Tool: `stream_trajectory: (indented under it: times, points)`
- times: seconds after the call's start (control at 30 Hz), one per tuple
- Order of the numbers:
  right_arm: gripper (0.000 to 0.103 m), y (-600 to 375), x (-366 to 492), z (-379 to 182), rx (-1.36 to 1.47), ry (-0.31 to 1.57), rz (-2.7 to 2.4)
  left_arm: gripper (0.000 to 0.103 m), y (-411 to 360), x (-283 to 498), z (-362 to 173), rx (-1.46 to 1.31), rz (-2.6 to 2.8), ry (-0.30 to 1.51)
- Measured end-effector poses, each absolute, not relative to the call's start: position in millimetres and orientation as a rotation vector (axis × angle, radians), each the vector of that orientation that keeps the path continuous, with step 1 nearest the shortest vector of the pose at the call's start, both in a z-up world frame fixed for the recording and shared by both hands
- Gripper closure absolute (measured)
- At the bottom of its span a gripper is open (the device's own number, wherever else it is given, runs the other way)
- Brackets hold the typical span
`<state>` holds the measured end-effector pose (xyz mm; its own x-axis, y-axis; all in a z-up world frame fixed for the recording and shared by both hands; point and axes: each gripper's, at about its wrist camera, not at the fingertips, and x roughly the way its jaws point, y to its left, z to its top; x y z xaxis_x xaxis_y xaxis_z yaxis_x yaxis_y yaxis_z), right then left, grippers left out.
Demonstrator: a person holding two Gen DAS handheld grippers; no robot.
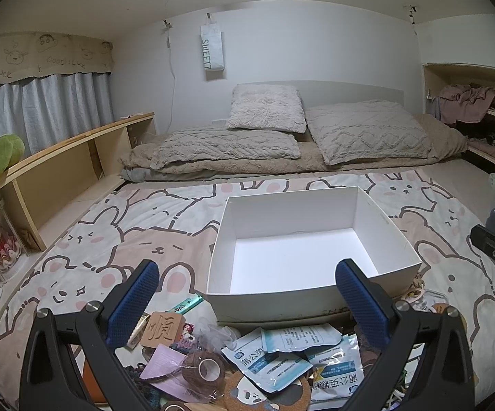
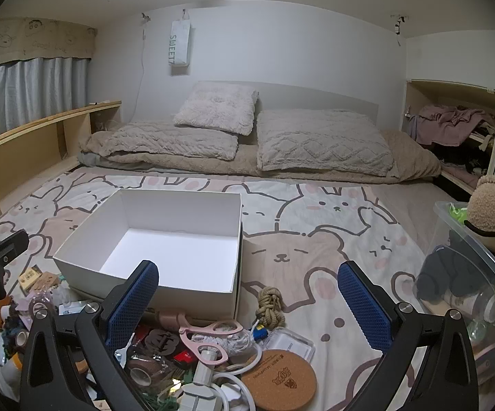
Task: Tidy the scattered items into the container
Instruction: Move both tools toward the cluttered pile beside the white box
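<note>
A cartoon-rabbit printed bedsheet [image 1: 110,226] lies bare beyond and on both sides of the empty open-topped white cardboard box [image 1: 316,205], which sits upright on it, long axis across the bed. Scattered clutter lies against the box's near wall: white-blue paper sachets [image 1: 268,363], a round cork coaster [image 2: 278,380], pink-handled scissors [image 2: 210,339]. The left gripper [image 1: 247,304] and right gripper [image 2: 247,304] hover above it, fingers wide apart, holding nothing.
</note>
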<state>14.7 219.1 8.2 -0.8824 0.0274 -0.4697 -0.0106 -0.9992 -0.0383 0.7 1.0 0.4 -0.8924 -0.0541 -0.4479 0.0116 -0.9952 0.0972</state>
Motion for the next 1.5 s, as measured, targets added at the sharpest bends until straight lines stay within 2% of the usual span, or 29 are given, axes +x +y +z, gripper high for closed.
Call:
stream_trajectory:
  times: [0.8, 1.23, 1.5]
  points:
    - [0.0, 237, 18, 20, -0.696, -0.033, 3.029, 0.0, -16, 0, 4, 0.69, -2.99, -0.094]
    - [0.0, 247, 16, 15, -0.607, 0.199, 3.201, 0.0, -31, 6, 2, 0.655, -2.958, -0.065]
    - [0.0, 235, 4, -17, -0.682, 0.099, 3.218, 0.0, -31, -3, -28, 0.767, -2.973, -0.098]
